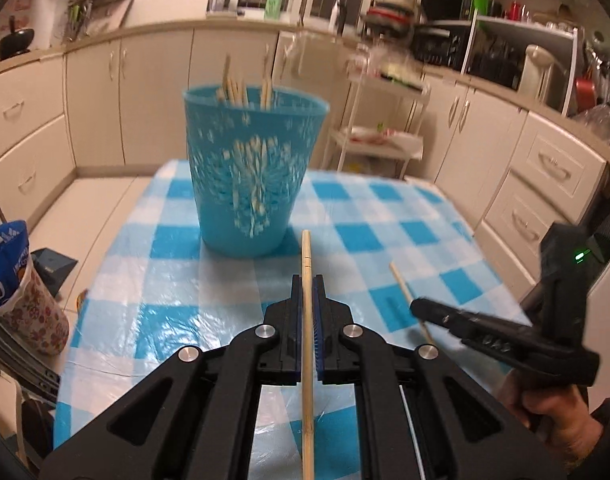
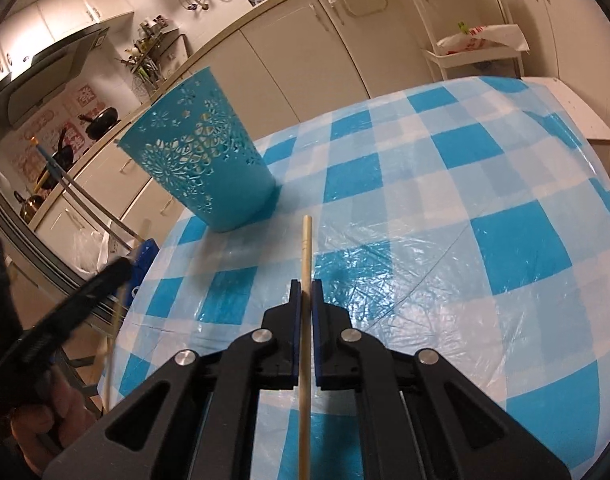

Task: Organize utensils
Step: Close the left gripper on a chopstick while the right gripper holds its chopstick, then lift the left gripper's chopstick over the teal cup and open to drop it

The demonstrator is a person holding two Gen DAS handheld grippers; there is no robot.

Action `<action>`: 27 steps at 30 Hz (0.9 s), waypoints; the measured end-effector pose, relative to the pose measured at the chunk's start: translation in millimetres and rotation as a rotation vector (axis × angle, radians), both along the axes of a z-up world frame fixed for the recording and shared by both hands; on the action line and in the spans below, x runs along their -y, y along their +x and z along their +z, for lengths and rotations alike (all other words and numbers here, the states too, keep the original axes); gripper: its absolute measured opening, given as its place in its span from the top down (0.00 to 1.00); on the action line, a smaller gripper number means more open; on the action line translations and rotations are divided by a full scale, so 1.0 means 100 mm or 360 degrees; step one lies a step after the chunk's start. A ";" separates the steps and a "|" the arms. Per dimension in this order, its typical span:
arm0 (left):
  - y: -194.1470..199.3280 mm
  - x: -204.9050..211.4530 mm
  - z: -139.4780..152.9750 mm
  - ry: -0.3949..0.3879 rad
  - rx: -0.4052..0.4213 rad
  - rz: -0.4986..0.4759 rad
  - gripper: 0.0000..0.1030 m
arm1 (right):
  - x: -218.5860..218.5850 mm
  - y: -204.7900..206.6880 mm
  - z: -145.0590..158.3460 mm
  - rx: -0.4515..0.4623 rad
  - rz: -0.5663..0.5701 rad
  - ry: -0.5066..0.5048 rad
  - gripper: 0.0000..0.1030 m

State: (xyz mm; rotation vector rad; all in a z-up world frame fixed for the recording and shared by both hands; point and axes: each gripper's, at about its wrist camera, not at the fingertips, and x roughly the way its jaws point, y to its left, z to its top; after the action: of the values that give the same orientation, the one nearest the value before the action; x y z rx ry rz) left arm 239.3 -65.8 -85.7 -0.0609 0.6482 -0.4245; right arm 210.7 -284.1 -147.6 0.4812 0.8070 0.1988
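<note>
Left gripper (image 1: 307, 280) was clamped on a wooden chopstick (image 1: 306, 264), its tip projecting past the pads toward the blue cup (image 1: 253, 168). Right gripper (image 2: 306, 285) was likewise clamped on a second chopstick (image 2: 306, 248), tip short of the cup. Cup stood upright on the checked bench (image 2: 445, 208), more chopsticks (image 1: 235, 90) inside

In your left wrist view the blue basket (image 1: 257, 176) is smeared by motion blur, so the sticks (image 1: 237, 90) poking above its rim cannot be counted. Both held chopsticks run off the near edge: the left chopstick (image 1: 307, 320) and the right chopstick (image 2: 305, 320). Your right hand (image 1: 553, 412) is cut off at the corner.
</note>
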 end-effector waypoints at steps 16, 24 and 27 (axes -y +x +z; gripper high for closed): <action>-0.12 -0.21 0.40 -0.0125 0.0200 0.0027 0.96 | -0.06 0.03 -0.06 -0.0047 0.0031 -0.0033 0.94; 0.15 -0.45 0.96 -0.0270 0.0467 0.0073 0.96 | -0.06 0.02 -0.06 -0.0046 0.0034 -0.0022 0.94; 0.35 -0.49 1.14 -0.0321 0.0537 0.0097 0.96 | -0.05 0.03 -0.07 -0.0049 0.0034 -0.0007 0.94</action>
State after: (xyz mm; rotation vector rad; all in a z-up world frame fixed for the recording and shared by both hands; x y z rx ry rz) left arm 274.2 -16.3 28.2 -0.1956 0.2693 -0.4280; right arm 213.5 -279.2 -154.2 0.4724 0.8428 0.2100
